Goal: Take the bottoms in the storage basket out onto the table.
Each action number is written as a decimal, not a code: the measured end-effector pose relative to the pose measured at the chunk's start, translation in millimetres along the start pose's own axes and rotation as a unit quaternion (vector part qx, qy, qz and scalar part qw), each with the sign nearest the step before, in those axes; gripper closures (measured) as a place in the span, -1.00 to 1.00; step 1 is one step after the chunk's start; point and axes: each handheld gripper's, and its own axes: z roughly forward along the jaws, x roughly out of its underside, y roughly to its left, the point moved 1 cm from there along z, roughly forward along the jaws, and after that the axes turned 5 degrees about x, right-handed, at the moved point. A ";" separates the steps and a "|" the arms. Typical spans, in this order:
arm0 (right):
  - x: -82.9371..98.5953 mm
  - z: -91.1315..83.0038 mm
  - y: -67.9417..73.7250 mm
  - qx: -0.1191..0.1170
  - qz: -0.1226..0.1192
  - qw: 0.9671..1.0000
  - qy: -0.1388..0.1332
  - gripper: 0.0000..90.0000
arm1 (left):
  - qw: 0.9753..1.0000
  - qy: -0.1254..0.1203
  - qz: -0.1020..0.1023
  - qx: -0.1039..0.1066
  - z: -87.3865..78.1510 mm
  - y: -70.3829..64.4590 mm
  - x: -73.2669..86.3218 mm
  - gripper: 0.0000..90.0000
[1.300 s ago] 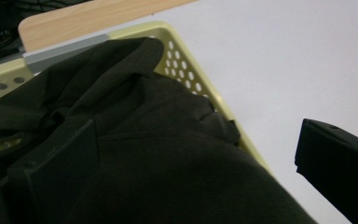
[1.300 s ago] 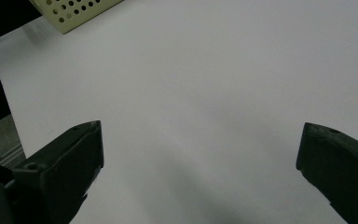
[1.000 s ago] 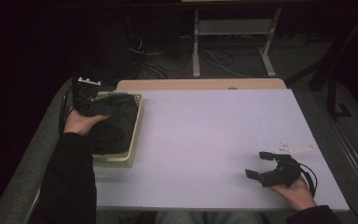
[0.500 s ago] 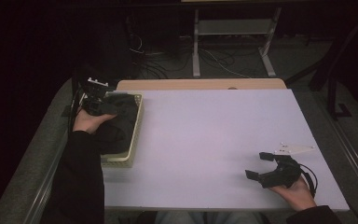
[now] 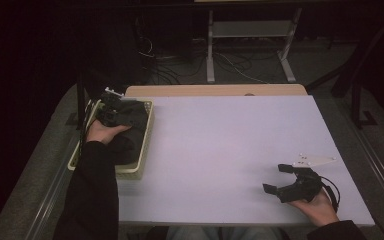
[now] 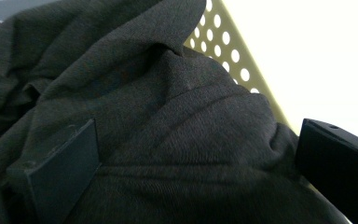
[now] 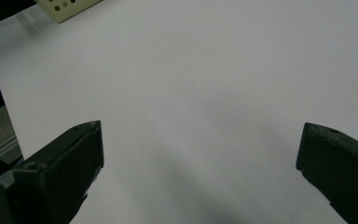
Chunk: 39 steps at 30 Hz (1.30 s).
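A cream perforated basket sits at the left edge of the white table, with a dark cloth heaped in it. My left gripper is at the basket's far end, pressed down on the cloth. In the left gripper view the jaws stand wide apart with a bulge of the cloth between them, and the basket wall rises behind. My right gripper rests near the table's front right corner, open, with bare table between its jaws.
A wooden strip runs along the table's far edge. Beyond it, a metal stand and cables are on the dark floor. A corner of the basket appears far off in the right gripper view.
My left hand and gripper have moved away from me along the basket, from its middle to its far end. The right gripper has stayed put.
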 end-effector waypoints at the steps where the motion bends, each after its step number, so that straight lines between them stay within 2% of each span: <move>1: 0.0 0.0 0.0 0.000 0.000 1.000 0.000 -0.99 | 1.000 -0.001 0.000 0.001 1.6 0.3 -0.1 -1.00; 11: 0.0 -0.9 0.7 -0.003 -0.005 1.000 -0.002 -0.99 | 1.000 0.019 -0.004 -0.006 11.2 1.0 -0.6 -1.00; 16: 0.1 -0.9 0.7 -0.002 -0.007 1.000 -0.002 -0.99 | 0.998 0.062 -0.001 -0.001 19.8 1.5 1.6 -1.00; 19: 0.1 -1.8 0.9 -0.003 -0.007 1.000 -0.002 -0.99 | 0.997 0.071 -0.005 0.002 24.7 2.8 2.6 -1.00; 22: 0.2 -2.5 1.1 -0.002 -0.008 1.000 -0.002 -0.99 | 0.996 0.084 -0.003 -0.004 30.7 2.5 2.5 -1.00; 27: 0.4 -2.9 0.8 -0.002 -0.009 1.000 -0.004 -1.00 | 0.996 0.085 -0.012 -0.007 38.3 5.7 3.9 -1.00; 31: 0.5 -2.7 0.2 -0.002 -0.008 1.000 -0.003 -0.99 | 0.995 0.098 -0.016 -0.007 43.2 7.8 3.3 -1.00; 34: 0.5 -2.5 0.5 -0.002 -0.008 1.000 -0.002 -0.99 | 0.994 0.104 -0.022 -0.016 46.6 7.3 2.9 -0.99; 37: 0.5 -1.7 0.9 -0.003 -0.011 1.000 -0.001 -0.99 | 0.993 0.112 -0.018 -0.041 52.0 1.9 1.7 -0.85; 39: 0.5 -1.2 1.0 -0.004 -0.014 1.000 0.000 -0.99 | 0.993 0.113 -0.022 -0.034 50.6 2.5 1.5 -0.77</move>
